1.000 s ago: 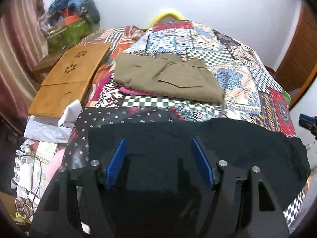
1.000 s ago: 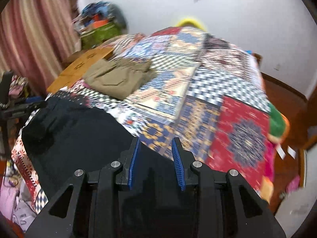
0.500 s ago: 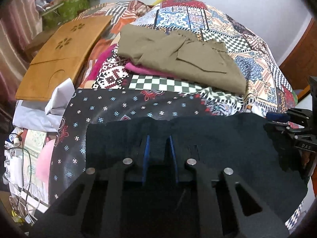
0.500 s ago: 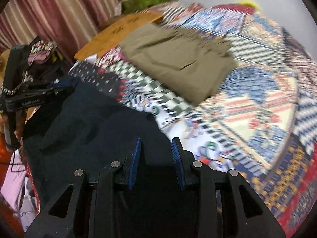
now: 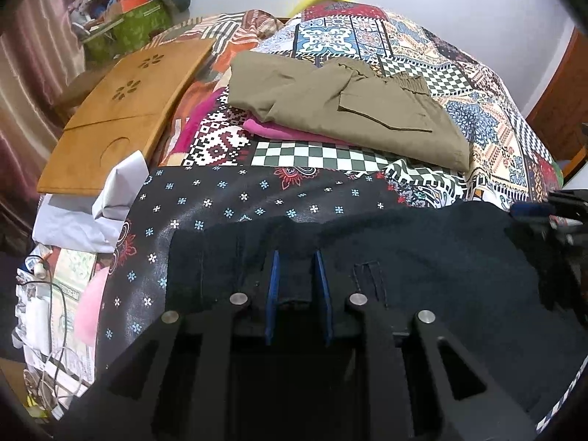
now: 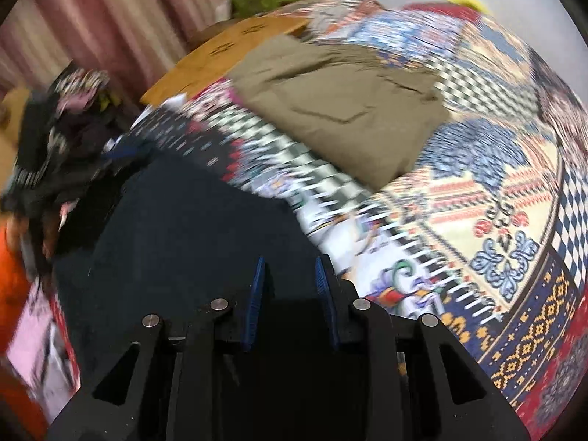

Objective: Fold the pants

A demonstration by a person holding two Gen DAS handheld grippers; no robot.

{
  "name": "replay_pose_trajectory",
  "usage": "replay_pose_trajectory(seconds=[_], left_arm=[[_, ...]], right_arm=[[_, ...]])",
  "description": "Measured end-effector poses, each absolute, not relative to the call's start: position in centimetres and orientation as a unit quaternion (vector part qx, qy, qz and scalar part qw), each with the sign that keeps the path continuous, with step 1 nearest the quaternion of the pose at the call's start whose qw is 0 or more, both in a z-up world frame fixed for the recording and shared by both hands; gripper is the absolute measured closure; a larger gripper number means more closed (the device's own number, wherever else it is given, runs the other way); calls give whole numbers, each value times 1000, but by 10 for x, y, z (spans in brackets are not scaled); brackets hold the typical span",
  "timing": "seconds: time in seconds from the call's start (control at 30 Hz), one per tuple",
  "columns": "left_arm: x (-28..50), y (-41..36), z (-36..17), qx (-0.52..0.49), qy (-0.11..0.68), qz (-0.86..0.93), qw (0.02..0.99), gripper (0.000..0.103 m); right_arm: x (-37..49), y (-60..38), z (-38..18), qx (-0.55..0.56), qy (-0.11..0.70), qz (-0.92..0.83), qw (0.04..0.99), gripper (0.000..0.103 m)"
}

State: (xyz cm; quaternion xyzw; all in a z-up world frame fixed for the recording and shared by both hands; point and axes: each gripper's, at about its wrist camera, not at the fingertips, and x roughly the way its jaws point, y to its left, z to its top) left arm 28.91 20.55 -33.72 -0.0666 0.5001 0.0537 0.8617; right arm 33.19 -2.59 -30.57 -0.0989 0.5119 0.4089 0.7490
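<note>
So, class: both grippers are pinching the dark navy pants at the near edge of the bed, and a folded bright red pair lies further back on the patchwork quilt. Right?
Not quite. The folded pair on the patchwork quilt is khaki-olive, not red, as the left wrist view shows. The left gripper and right gripper do pinch the dark navy pants.

Dark navy pants [image 5: 422,257] lie flat across the patterned bedspread [image 5: 459,84].

The pants [image 5: 422,257] lie spread across the near edge of the bed [image 5: 367,36], a fold of their near edge between the left gripper [image 5: 297,286] jaws. Behind them, the folded trousers [image 5: 341,110] rest on a folded cloth [image 5: 264,128] at mid-bed. Left of that stack, a wooden lap desk [image 5: 121,117] lies flat, crumpled paper [image 5: 110,198] before it.
</note>
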Motion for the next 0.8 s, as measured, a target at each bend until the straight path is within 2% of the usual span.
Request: replay_pose_trajectory(seconds=[0.1, 0.13, 0.27, 0.53, 0.8], left_arm=[[288, 206, -338, -68, 497, 53, 863, 80], [287, 206, -338, -67, 496, 53, 864, 80], [284, 205, -339, -66, 490, 52, 867, 80], [280, 206, -341, -71, 484, 54, 871, 80], [273, 210, -340, -77, 481, 61, 871, 80]], right_arm=[[347, -23, -317, -96, 542, 408, 728, 76], [347, -22, -320, -96, 549, 412, 721, 74], [343, -17, -322, -104, 554, 419, 712, 74], [343, 0, -318, -117, 520, 418, 736, 95], [331, 0, -308, -163, 456, 396, 780, 101]])
